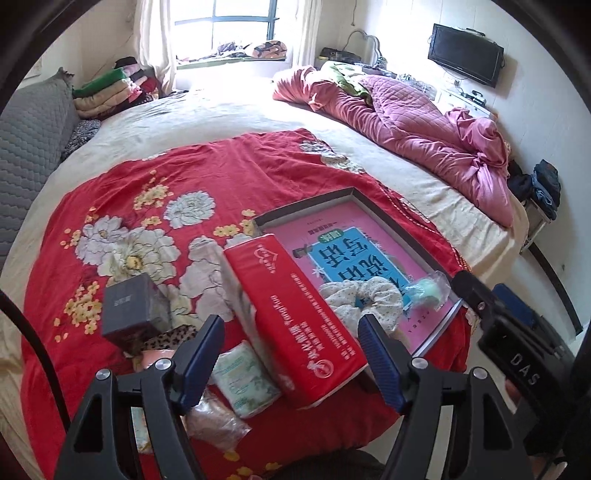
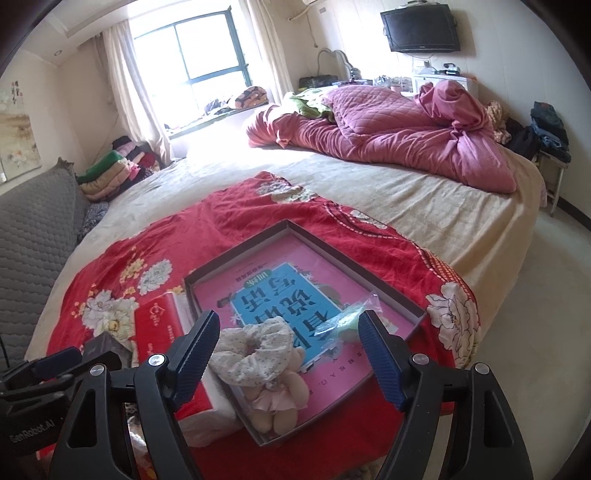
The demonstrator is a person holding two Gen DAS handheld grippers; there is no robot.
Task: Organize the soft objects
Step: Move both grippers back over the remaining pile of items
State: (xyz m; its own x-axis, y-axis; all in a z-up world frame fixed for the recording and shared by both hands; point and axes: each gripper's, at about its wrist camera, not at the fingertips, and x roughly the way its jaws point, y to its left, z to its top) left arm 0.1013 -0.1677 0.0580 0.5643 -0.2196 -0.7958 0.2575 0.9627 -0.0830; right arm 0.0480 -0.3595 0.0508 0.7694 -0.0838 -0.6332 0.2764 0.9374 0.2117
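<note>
Red floral cloth (image 2: 236, 221) on the bed carries a shallow tray (image 2: 240, 254) just ahead of the right hand-held gripper (image 2: 288, 325), jaws wide and empty over a scrunchie (image 2: 255, 343), while the left hand-held gripper (image 1: 291, 332), also open, straddles a red tissue pack (image 1: 295, 317) untouched.

Wall television (image 2: 421, 27), window (image 2: 207, 48), pink quilt (image 2: 388, 129), folded clothes (image 1: 110, 90)

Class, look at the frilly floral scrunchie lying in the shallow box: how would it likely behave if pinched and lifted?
The scrunchie looks like gathered, ruffled fabric, so it would probably squash and droop rather than hold shape. It seems light for its bulk. It rests against the small plush doll in the box, so lifting might drag the doll.
</note>
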